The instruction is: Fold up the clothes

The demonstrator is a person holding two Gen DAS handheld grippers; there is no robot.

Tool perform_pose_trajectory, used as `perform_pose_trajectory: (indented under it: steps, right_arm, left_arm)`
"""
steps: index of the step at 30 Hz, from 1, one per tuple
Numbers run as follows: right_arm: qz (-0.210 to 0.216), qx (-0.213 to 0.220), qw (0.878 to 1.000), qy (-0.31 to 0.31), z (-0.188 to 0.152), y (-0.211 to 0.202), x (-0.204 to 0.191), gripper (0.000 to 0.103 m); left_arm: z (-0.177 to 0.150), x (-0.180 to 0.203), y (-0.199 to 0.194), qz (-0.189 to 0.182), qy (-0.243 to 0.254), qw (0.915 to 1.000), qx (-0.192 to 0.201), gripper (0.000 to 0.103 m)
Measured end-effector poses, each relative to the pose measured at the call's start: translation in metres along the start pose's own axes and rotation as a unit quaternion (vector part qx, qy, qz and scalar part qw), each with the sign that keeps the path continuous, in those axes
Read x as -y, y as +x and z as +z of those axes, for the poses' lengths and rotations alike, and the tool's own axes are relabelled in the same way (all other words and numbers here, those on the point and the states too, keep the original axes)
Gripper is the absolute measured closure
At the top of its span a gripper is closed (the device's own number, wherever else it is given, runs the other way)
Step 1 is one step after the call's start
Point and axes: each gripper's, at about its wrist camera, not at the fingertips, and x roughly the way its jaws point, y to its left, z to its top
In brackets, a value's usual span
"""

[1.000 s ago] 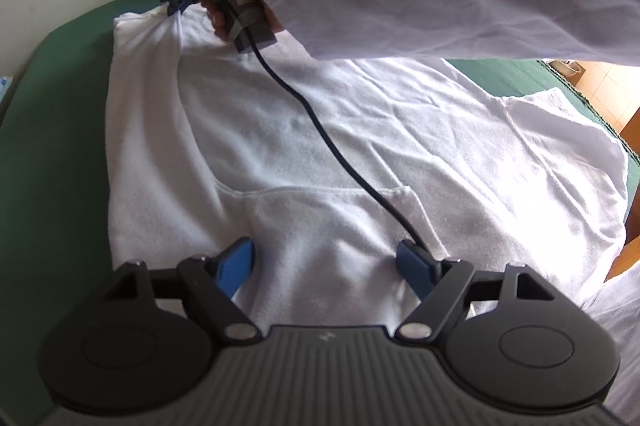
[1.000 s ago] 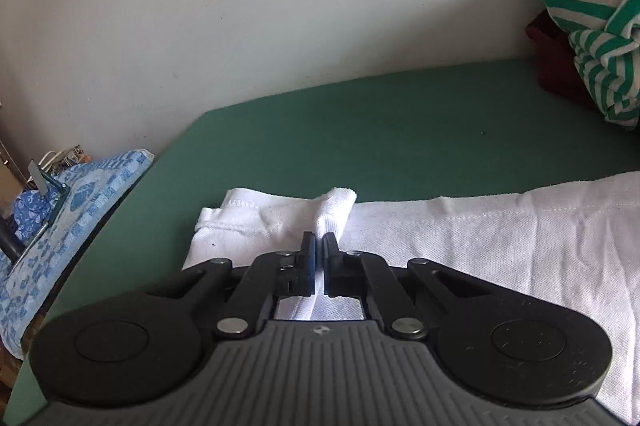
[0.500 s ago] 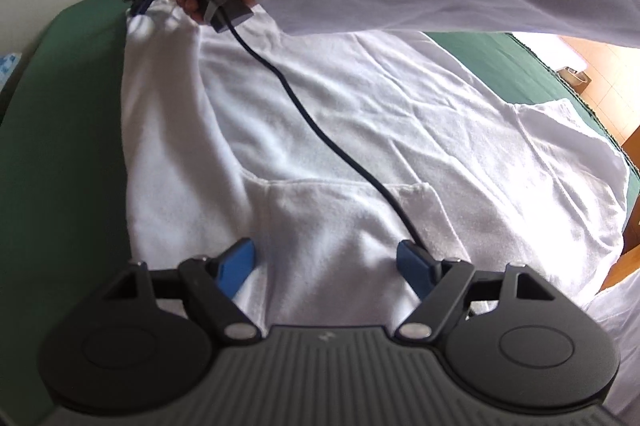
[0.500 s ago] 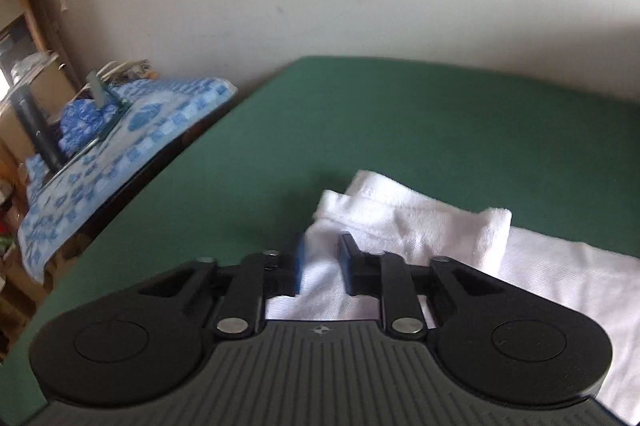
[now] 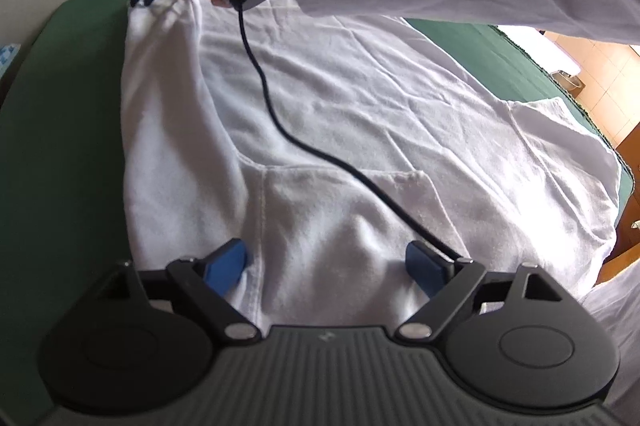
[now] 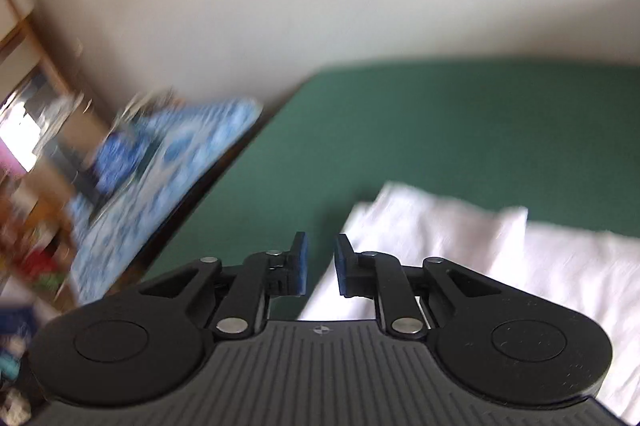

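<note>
Right tongs have released the white hoodie; no writing legible.

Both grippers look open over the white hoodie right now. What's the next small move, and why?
Probably close the left gripper on the hem of the white hoodie. Its fingers are spread wide with the hem fabric bunched between them, ungripped. The right gripper is open too, holding nothing beside the folded sleeve cuff, so the next fold needs a fresh grip first.
</note>
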Motion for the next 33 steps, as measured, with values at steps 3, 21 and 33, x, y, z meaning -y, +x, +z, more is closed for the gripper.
perform_pose_trajectory:
  steps: [3, 21, 33]
  right_arm:
    - [-0.125, 0.052, 0.991, 0.002, -0.009, -0.012, 0.015, 0.098]
    - [0.191, -0.116, 0.971, 0.09, -0.187, -0.181, -0.039, 0.076]
    - [-0.058, -0.034, 0.982, 0.176, -0.258, -0.247, -0.092, 0.052]
  left_arm:
    - [-0.002, 0.001, -0.004, -0.002, 0.006, 1.0, -0.003, 0.015]
    - [-0.039, -0.02, -0.044, -0.074, 0.026, 0.9969, 0.002, 0.013]
    - [-0.094, -0.031, -0.077, -0.145, 0.094, 0.9849, -0.004, 0.008]
